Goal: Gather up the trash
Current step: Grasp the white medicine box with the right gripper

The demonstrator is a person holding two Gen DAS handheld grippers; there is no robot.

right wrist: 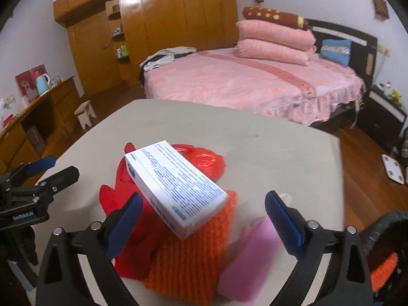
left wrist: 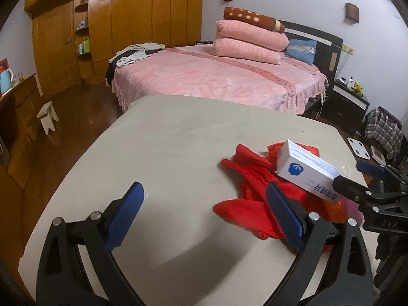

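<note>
On the beige table (left wrist: 165, 153) lies a pile of trash. A white box with blue print (right wrist: 176, 183) rests tilted on top of a red plastic bag (right wrist: 119, 199) and an orange mesh piece (right wrist: 193, 255). A pink piece (right wrist: 250, 252) lies to their right. My right gripper (right wrist: 205, 221) is open, its blue pads on either side of the box's near end without touching it. My left gripper (left wrist: 206, 216) is open over bare table, its right finger at the edge of the red bag (left wrist: 250, 178). The box (left wrist: 306, 170) lies beyond it, with the right gripper (left wrist: 348, 172) at its end.
A pink bed (left wrist: 204, 76) stands behind the table, a wooden wardrobe (left wrist: 127, 12) at the back left. A small white stool (left wrist: 48, 117) and a scale (right wrist: 394, 168) are on the wood floor. A dark round rim (right wrist: 382, 227) with something orange sits at the lower right.
</note>
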